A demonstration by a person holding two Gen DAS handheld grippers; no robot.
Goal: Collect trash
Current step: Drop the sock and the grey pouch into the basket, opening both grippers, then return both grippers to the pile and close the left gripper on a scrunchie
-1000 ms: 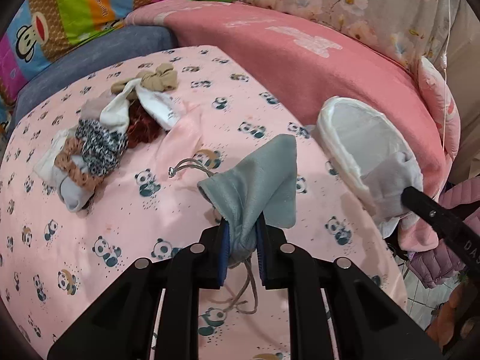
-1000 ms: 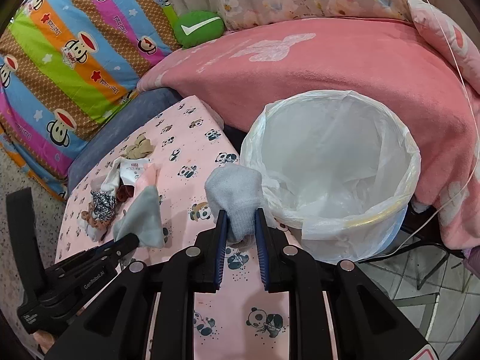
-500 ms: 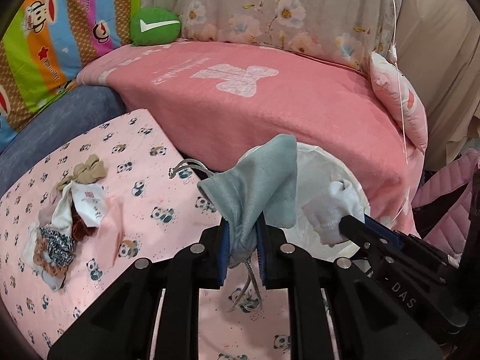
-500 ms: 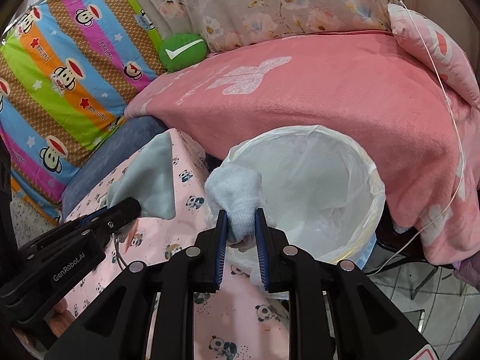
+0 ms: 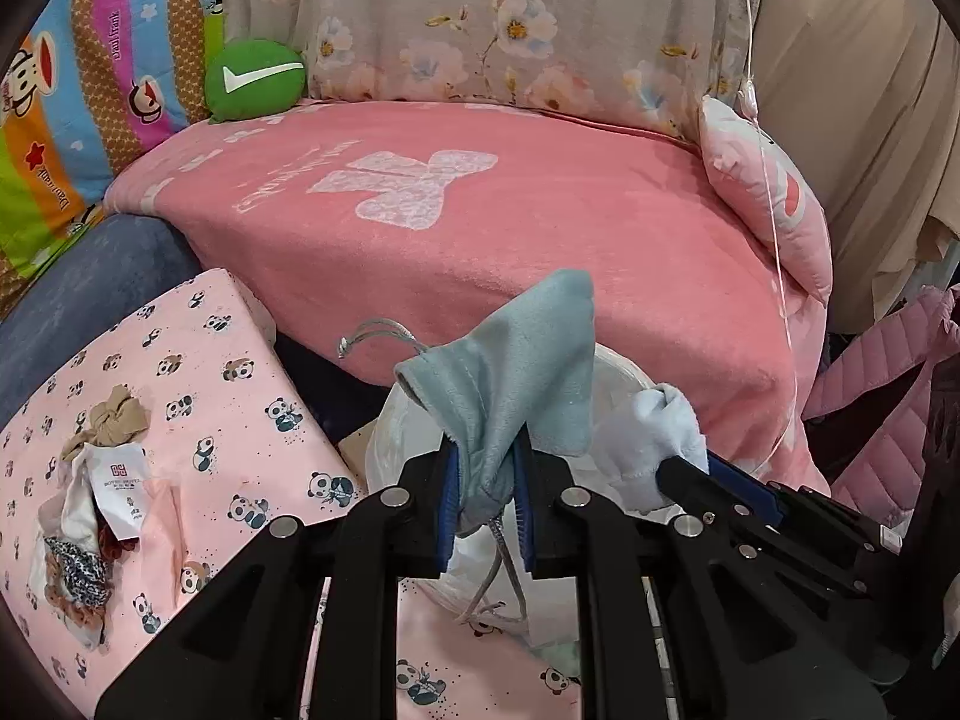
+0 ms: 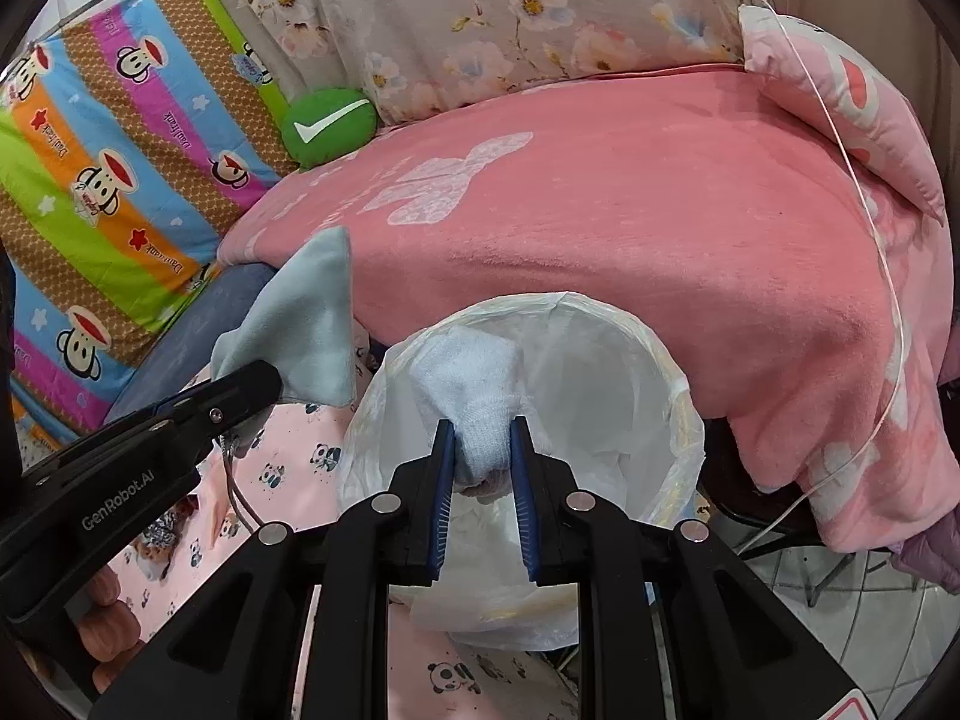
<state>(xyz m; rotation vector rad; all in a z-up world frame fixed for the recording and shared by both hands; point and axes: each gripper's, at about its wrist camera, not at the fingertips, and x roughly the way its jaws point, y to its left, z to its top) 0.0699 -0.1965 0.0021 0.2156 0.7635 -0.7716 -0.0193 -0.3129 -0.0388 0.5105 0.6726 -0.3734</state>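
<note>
Left tool (image 5: 485,480) pinches a fleecy grey pouch (image 5: 516,384) — right tool (image 6: 480,456), a nubby white sock (image 6: 474,384).

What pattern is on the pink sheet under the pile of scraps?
Small pandas on the pink sheet; clearest in the left wrist view.

Both my grippers are matte black plastic with angular, cut-out frames. The left gripper (image 5: 485,504) has two fingers (image 5: 445,510) lined with ribbed blue pads, and round silver screws sit along its arms. The right gripper (image 6: 478,480) is built the same. Seen from the right, my left one carries white "GenRobot.AI" lettering.
</note>
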